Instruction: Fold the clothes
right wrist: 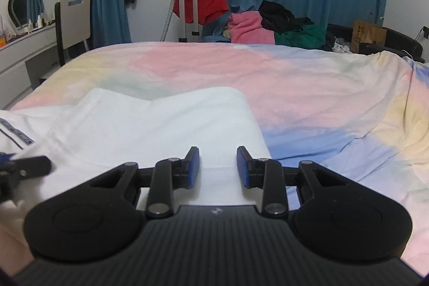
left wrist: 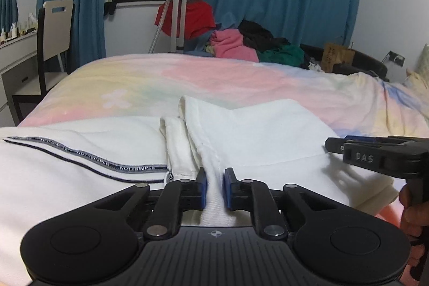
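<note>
A white garment (left wrist: 254, 130) lies spread on the pastel bed sheet (left wrist: 187, 77), with a dark trim band (left wrist: 88, 156) printed "NOT SIMPLE" running across its left part. My left gripper (left wrist: 214, 173) is shut on a ribbed edge of the white garment near its middle fold. In the right wrist view the same garment (right wrist: 150, 125) sits under my right gripper (right wrist: 217, 154), which is open with only flat cloth showing between its blue pads. From the left wrist view, the right gripper (left wrist: 332, 145) hovers just to the right, held by a hand (left wrist: 413, 216).
Beyond the bed's far edge sits a pile of clothes (left wrist: 233, 44) in pink, black, green and red, beside a tripod (left wrist: 177, 4). A chair (left wrist: 53, 28) and a dresser (left wrist: 13, 50) stand at the left. A brown paper bag (right wrist: 368, 35) is at the back right.
</note>
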Demonstrator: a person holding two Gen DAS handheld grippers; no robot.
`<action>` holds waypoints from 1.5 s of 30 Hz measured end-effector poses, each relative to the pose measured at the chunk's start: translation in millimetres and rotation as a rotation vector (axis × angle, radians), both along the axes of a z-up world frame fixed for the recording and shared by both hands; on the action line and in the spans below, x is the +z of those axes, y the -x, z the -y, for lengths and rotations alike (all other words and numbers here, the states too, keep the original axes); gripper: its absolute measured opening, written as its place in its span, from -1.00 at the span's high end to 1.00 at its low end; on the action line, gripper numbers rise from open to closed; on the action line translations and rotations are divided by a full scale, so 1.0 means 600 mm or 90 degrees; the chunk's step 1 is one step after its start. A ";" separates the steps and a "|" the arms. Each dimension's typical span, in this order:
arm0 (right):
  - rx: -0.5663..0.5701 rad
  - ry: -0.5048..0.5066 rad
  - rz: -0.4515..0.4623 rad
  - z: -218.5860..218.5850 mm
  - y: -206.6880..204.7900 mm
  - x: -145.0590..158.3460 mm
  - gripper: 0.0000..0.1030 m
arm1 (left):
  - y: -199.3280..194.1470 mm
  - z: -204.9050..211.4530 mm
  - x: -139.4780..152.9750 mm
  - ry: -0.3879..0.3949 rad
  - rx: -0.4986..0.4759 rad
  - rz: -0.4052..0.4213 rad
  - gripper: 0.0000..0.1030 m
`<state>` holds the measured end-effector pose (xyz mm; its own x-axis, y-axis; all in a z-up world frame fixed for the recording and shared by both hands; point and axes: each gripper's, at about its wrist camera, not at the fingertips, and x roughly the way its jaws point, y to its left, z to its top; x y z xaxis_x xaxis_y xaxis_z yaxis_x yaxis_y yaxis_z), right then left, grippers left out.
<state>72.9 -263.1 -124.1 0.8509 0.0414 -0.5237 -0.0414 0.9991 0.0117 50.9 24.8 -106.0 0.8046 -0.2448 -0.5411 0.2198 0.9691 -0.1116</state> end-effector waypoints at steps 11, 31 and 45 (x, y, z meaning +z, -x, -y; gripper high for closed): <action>0.005 -0.019 -0.018 0.014 0.010 0.013 0.35 | 0.045 0.007 0.005 0.012 0.009 -0.067 0.82; 0.027 -0.047 -0.035 0.003 0.019 0.016 0.33 | 0.085 -0.111 0.046 0.125 0.132 -0.097 -0.68; 0.023 -0.101 -0.052 -0.002 0.012 0.031 0.31 | 0.071 -0.370 0.032 0.305 0.390 -0.279 -0.92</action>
<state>65.8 -261.8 -105.2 0.8018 0.1594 -0.5760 -0.0699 0.9822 0.1745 8.3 247.0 -86.5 0.6136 -0.1188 -0.7807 -0.4791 0.7299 -0.4876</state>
